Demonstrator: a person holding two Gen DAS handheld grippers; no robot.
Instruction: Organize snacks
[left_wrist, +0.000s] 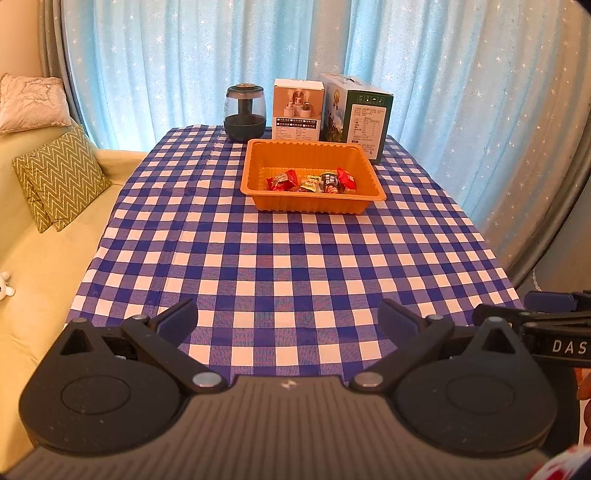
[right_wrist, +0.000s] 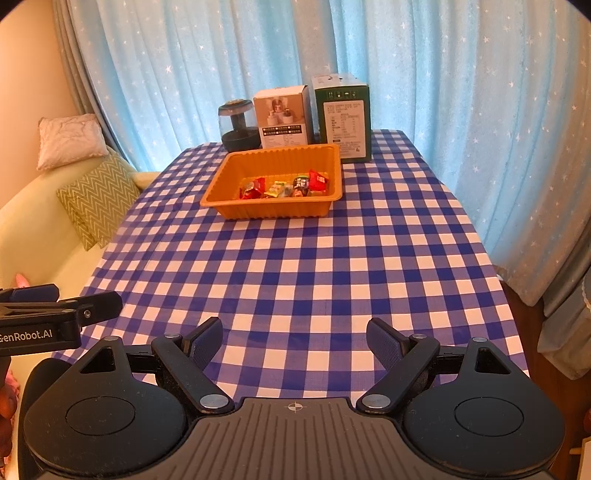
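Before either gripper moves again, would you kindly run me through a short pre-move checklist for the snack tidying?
1. Left gripper jaws open, nothing between them: ok.
2. Right gripper jaws open, nothing between them: ok.
3. Wrapped snacks inside the orange tray: ok.
4. No stray snacks on the checked tablecloth: ok, as far as both views show.
5. Tray standing apart from the green box behind it: cannot tell.

"DAS" is printed on the right gripper (left_wrist: 554, 314) body; "GenRobot.AI" is printed on the left gripper (right_wrist: 62, 302) body. Print on the boxes (right_wrist: 343, 122) is too small to be read.
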